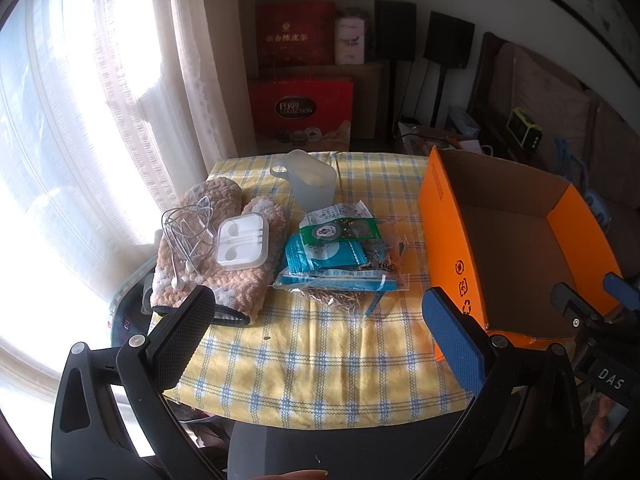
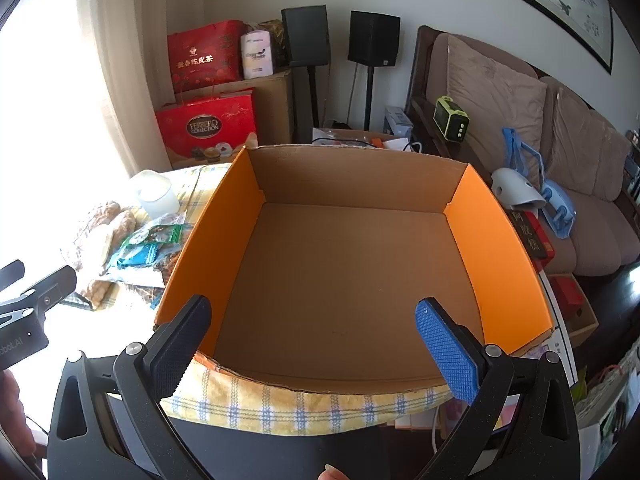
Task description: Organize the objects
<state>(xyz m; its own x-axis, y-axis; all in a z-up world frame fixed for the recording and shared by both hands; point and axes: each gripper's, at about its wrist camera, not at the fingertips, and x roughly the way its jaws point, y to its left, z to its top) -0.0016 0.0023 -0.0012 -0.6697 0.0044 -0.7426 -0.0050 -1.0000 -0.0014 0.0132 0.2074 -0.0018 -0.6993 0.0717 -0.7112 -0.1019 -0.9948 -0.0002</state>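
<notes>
Both my grippers – left (image 1: 320, 328) and right (image 2: 314, 336) – gape wide, holding nothing. Box (image 2: 344, 280) sits on the right, bare inside – earphones (image 1: 188, 232), packets (image 1: 336, 248), cup (image 1: 310, 182) piled left of it.

An orange box (image 2: 344, 264) sits open and bare inside on the checked worktop (image 1: 320, 352). Left of it lie fluffy slippers (image 1: 224, 256) with white earphones (image 1: 188, 232) and a white case (image 1: 241, 245) on top, a pile of packets (image 1: 340, 256), and a clear cup (image 1: 310, 182) standing upright behind.
</notes>
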